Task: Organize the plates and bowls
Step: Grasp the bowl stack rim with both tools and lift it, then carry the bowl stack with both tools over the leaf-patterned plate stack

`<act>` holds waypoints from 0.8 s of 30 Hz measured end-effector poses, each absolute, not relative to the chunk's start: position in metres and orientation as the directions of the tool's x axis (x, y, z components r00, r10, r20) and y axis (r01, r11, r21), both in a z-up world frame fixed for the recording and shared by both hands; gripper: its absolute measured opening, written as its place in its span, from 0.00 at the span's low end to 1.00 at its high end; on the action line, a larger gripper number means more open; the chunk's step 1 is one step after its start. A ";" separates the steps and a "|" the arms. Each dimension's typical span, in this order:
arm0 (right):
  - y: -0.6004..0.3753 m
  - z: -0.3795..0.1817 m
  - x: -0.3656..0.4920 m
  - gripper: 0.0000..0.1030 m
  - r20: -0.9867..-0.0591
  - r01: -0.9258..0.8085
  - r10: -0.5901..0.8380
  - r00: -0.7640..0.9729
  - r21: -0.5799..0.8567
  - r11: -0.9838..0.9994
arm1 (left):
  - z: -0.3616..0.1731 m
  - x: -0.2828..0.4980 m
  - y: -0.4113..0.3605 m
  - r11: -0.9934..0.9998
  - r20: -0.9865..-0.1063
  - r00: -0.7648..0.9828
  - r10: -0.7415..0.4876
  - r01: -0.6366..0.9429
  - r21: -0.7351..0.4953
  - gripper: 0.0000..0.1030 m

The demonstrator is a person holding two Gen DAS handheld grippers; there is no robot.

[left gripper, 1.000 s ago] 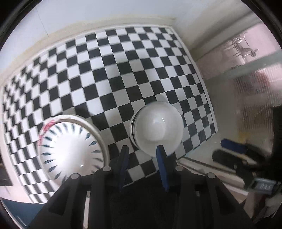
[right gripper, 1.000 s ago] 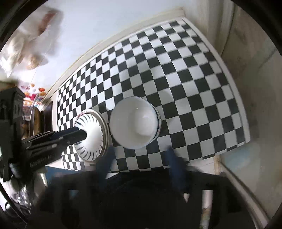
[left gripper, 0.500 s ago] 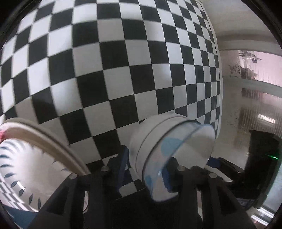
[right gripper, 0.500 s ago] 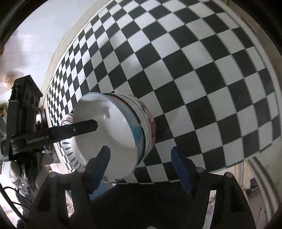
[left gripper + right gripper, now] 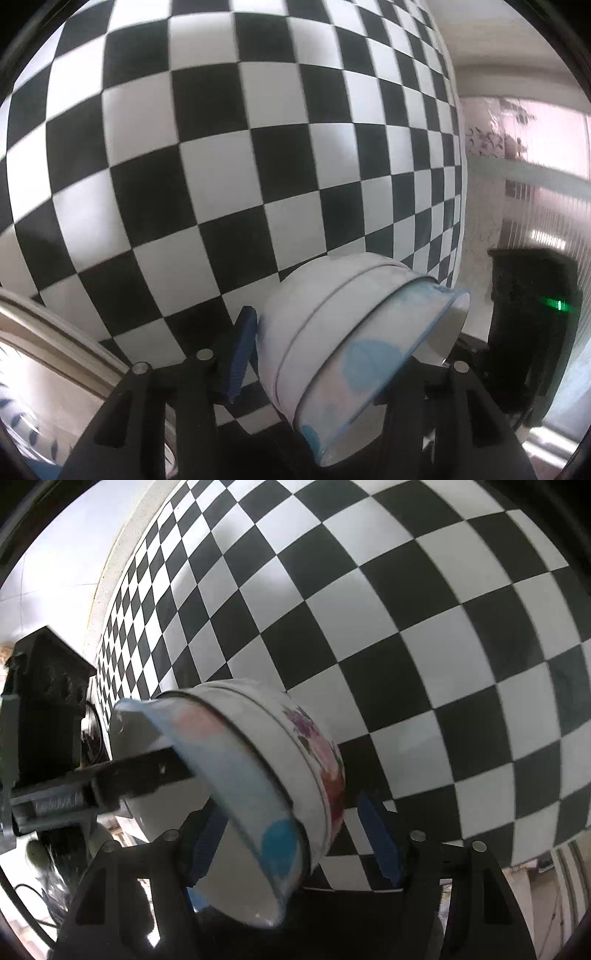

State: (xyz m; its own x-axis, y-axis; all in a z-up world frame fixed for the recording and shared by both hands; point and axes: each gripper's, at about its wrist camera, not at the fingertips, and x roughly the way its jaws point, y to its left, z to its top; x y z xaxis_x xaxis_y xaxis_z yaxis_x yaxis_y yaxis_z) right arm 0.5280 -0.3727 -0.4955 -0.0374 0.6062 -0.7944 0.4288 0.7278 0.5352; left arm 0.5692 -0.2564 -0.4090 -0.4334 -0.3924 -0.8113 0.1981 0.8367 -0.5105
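Note:
A stack of white bowls (image 5: 314, 332) sits on the checkered cloth, and its top bowl (image 5: 369, 369) has blue patches on the outside. My left gripper (image 5: 332, 343) straddles the stack's wall. Its jaws are opening: one blue pad (image 5: 242, 354) is just outside the wall and the other is hidden inside. In the right wrist view the same bowl stack (image 5: 314, 753) shows a floral print. My right gripper (image 5: 291, 808) straddles the opposite rim with its jaws closing. There is a gap between the outer pad (image 5: 380, 842) and the wall. The left gripper's finger (image 5: 140, 771) reaches into the bowl.
A plate (image 5: 55, 332) with blue leaf marks lies to the left of the bowls, close to my left gripper. The black-and-white cloth (image 5: 406, 627) stretches away behind. Its edge (image 5: 460, 184) runs down the right side, with a dark device (image 5: 535, 314) beyond.
Both grippers have dropped from high above the table down onto the bowl stack. The left jaws have widened around one side of the rim. The right jaws have narrowed around the other.

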 end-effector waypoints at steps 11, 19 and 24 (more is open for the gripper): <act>-0.387 -0.519 0.519 0.54 -0.730 0.423 0.683 0.019 0.625 0.656 | -0.405 0.566 -0.252 0.822 -0.817 -0.377 -0.437 0.202 -0.533 0.44; -0.409 -0.534 0.502 0.52 -0.672 0.395 0.739 0.055 0.694 0.602 | -0.391 0.558 -0.256 0.831 -0.853 -0.329 -0.405 0.257 -0.493 0.44; -0.417 -0.532 0.487 0.51 -0.674 0.385 0.736 0.064 0.697 0.605 | -0.385 0.555 -0.253 0.833 -0.859 -0.318 -0.400 0.264 -0.486 0.44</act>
